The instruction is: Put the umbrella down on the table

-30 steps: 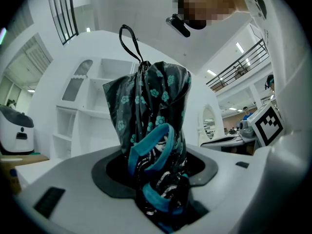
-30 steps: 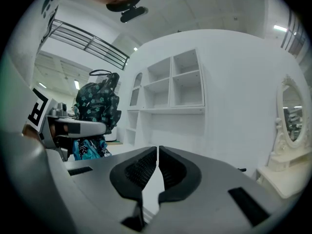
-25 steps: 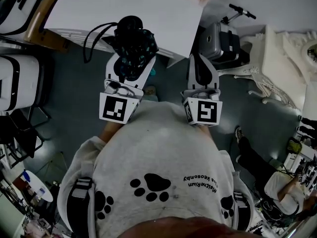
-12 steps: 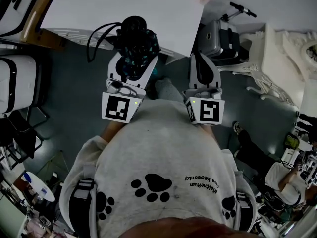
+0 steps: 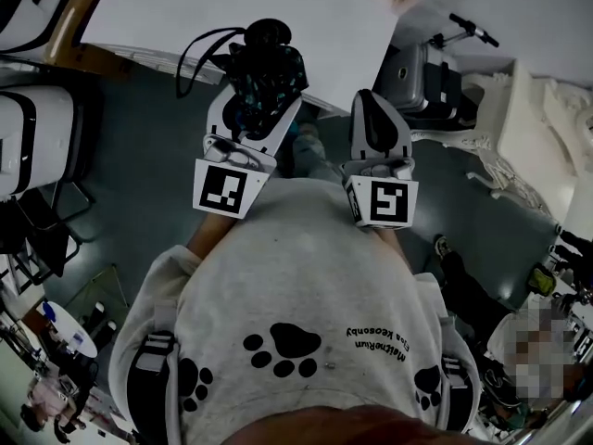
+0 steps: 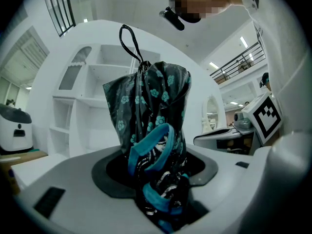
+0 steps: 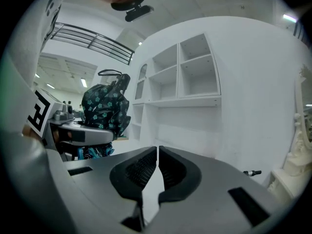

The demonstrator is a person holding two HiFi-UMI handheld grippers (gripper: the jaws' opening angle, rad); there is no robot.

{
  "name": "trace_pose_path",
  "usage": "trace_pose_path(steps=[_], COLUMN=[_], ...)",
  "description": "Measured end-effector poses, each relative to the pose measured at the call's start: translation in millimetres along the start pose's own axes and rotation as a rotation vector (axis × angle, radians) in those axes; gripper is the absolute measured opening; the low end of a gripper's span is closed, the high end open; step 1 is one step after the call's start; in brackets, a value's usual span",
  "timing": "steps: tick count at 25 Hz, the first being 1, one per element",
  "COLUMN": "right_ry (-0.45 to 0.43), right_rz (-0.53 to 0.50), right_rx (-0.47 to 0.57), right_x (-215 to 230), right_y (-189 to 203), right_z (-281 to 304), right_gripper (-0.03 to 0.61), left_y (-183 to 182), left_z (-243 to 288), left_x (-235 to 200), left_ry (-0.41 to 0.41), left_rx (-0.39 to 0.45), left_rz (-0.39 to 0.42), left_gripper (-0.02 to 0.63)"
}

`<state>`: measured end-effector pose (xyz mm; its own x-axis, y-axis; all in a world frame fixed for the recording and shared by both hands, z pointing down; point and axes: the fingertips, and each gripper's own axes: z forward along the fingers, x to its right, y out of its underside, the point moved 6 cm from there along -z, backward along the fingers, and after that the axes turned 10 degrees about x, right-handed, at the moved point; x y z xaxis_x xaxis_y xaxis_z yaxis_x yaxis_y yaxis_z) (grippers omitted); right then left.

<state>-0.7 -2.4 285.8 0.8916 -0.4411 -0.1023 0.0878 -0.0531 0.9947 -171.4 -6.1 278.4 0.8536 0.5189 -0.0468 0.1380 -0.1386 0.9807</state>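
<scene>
The left tool [image 5: 252,117] is clamped on the umbrella [image 5: 265,74], a folded one in dark cloth printed with small teal flowers. In the left gripper view the bunched fabric fills the hollow between the two jaws, and a teal closing strap [image 6: 152,146] curls across it just above the grip. From there the umbrella stands straight out along the jaws. Its black wrist loop [image 6: 130,42] rises from the far end. In the head view the umbrella's far end and its loop lie over the near edge of the white bench [image 5: 232,12], towards that edge's middle, while the tool's body and its marker cube are off the bench over the grey floor [image 5: 139,146]. Whether the umbrella touches the bench top cannot be told. The right tool [image 5: 372,102] sits beside the left one, pointing at the bench's near right corner. Its jaws are closed together with only a thin slit between the ribbed pads and nothing in them, as the right gripper view shows. That view also has the umbrella off to the left, and a white shelf unit [image 7: 181,79] beyond. A grey case [image 5: 422,77] stands on the floor just right of the bench's corner.
</scene>
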Motion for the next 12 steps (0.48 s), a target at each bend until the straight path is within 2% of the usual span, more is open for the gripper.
trace_pose_path(steps=[4,12], right_ry=[-0.003,-0.026], right_rz=[0.012,0.040], right_rx=[-0.010,-0.068], right_x=[14,52], right_y=[5,39], right_z=[13,44], right_gripper=[0.037,0.037], left_y=[6,46], left_z=[19,71], left_x=[-3,-5], left_ry=[0.012,0.040], left_rx=[-0.031,-0.123], left_rz=[0.016,0.019], left_gripper=[0.262,0.262])
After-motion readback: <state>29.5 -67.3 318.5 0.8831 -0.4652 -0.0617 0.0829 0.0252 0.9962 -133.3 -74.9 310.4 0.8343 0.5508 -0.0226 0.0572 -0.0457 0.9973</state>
